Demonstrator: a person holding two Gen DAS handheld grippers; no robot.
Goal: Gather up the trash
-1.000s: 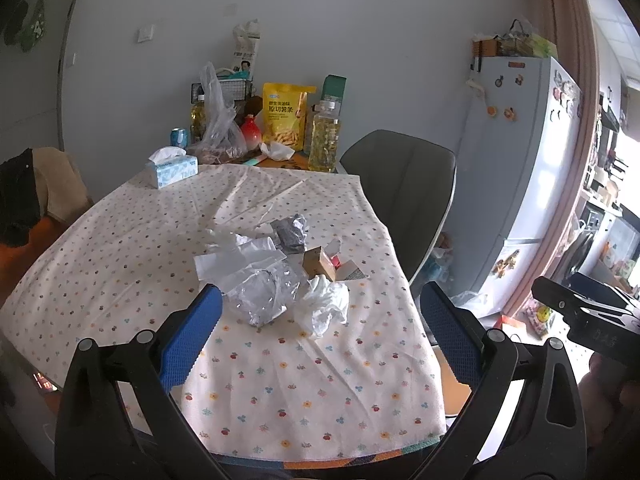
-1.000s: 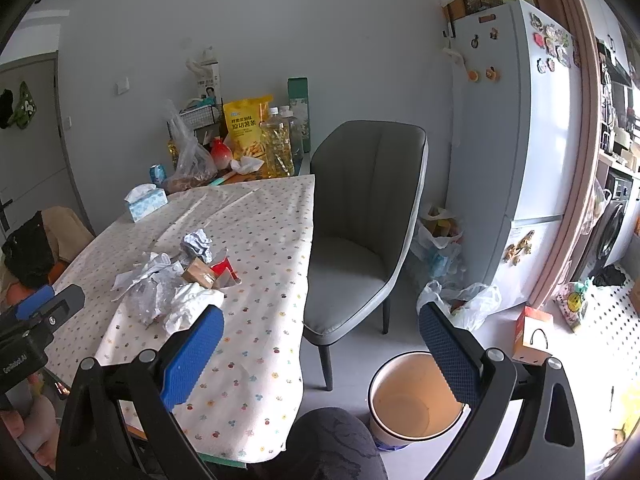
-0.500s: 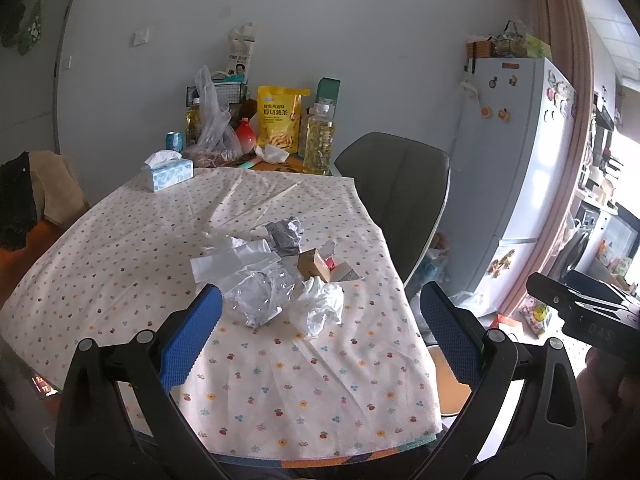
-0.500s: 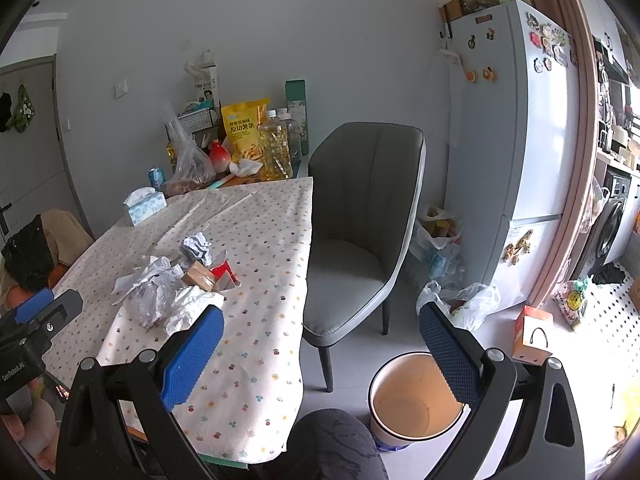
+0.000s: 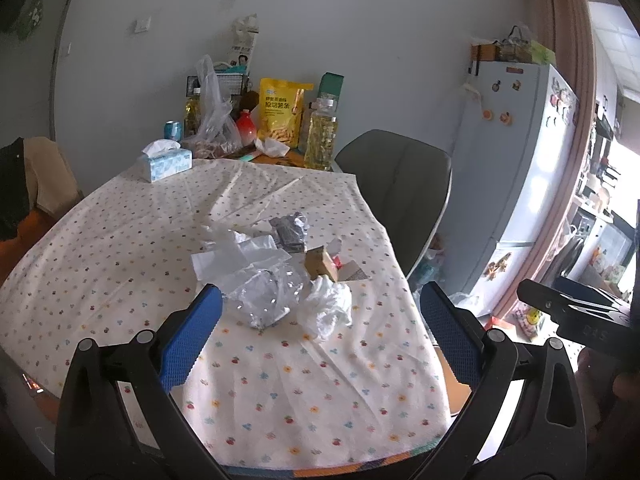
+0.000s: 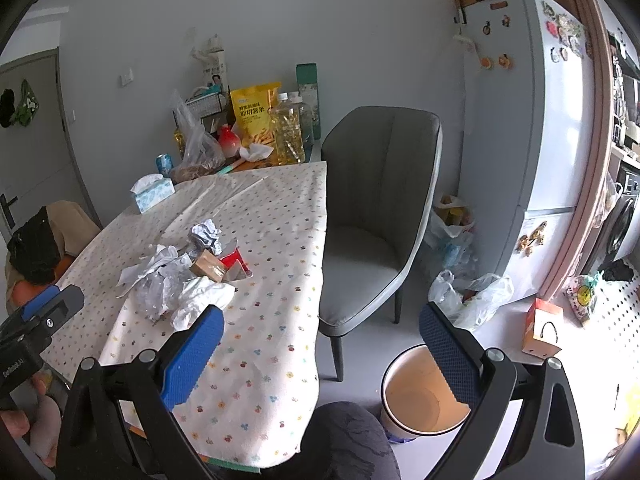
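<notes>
A pile of trash lies mid-table: a crumpled clear plastic bag (image 5: 264,300), a white crumpled tissue (image 5: 328,308), a small brown box (image 5: 320,264), a grey foil wad (image 5: 290,230) and a red scrap (image 6: 234,258). The same pile shows in the right wrist view (image 6: 180,280). My left gripper (image 5: 318,338) is open and empty, hovering just short of the pile. My right gripper (image 6: 320,356) is open and empty, off the table's right edge, above the floor. A round waste bin (image 6: 424,396) stands on the floor below it.
The table wears a dotted cloth (image 5: 120,240). A tissue box (image 5: 166,162), bottles, a yellow snack bag (image 5: 280,112) and bags crowd its far end. A grey chair (image 6: 372,208) stands to the right, a fridge (image 6: 528,120) beyond, plastic bags (image 6: 468,292) on the floor.
The left gripper has drifted slightly, so the pile sits a little lower and closer between its fingers. The right view has barely shifted.
</notes>
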